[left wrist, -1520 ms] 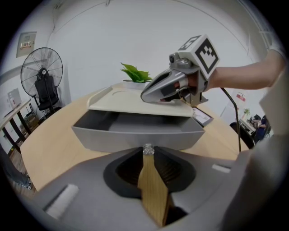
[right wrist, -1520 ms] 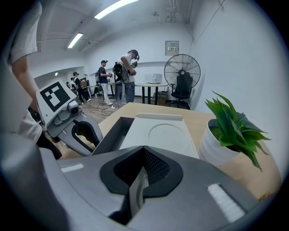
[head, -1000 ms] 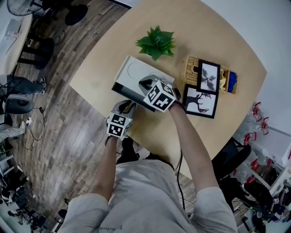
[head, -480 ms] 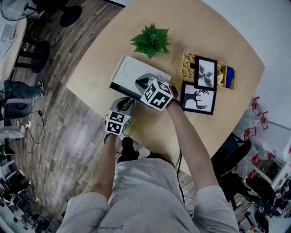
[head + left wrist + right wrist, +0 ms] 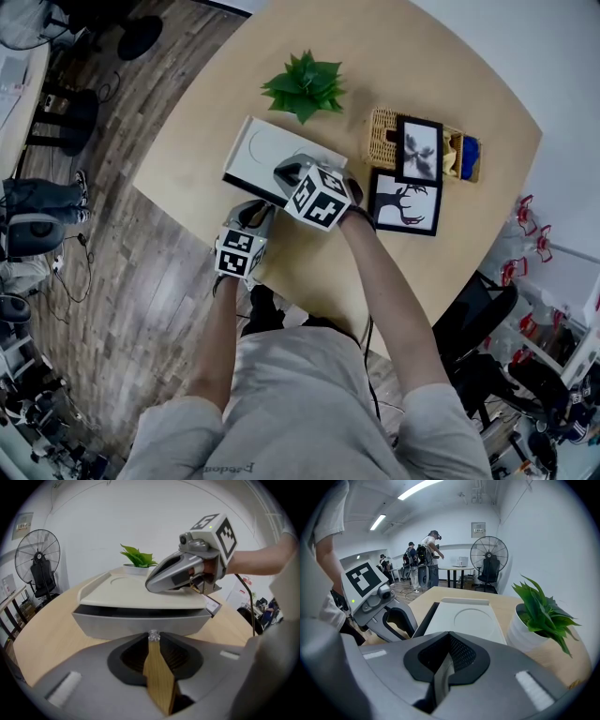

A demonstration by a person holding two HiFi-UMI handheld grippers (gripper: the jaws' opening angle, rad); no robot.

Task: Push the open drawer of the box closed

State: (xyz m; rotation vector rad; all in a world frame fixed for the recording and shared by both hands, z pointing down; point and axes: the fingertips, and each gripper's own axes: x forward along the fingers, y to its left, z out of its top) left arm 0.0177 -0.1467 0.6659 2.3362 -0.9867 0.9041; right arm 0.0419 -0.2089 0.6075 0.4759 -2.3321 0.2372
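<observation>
Looking down from the head view, the white box (image 5: 267, 150) sits near the edge of a pale wooden table (image 5: 450, 84). A potted plant (image 5: 302, 86) stands just behind it, with a basket (image 5: 386, 136) and a flat picture frame (image 5: 405, 202) off to the person's right. The right gripper (image 5: 284, 172) lies across the box's top, and the left gripper (image 5: 260, 213) is at its front, by the table edge. In the left gripper view that claw is closed tip to tip, holding nothing, with its tips right up against a small clear knob (image 5: 153, 635) on the grey drawer (image 5: 140, 623). A dark slot shows under the lid and the drawer front stands a little proud of it, so I'd say the drawer is nearly in but not home. This looks like the last part of the push, with the other gripper steadying the box from above. What's needed next, I reckon, is a straight shove along the drawer's run while the top is held down, or the whole box may slide toward the plant. In the right gripper view the claw is likewise drawn narrow with nothing in it, poised over the smooth top with its round recess. Beyond is a plain white room with a standing fan (image 5: 489, 555), people (image 5: 426, 559) at a far table, strip lights overhead and a wood plank floor (image 5: 141, 281).
</observation>
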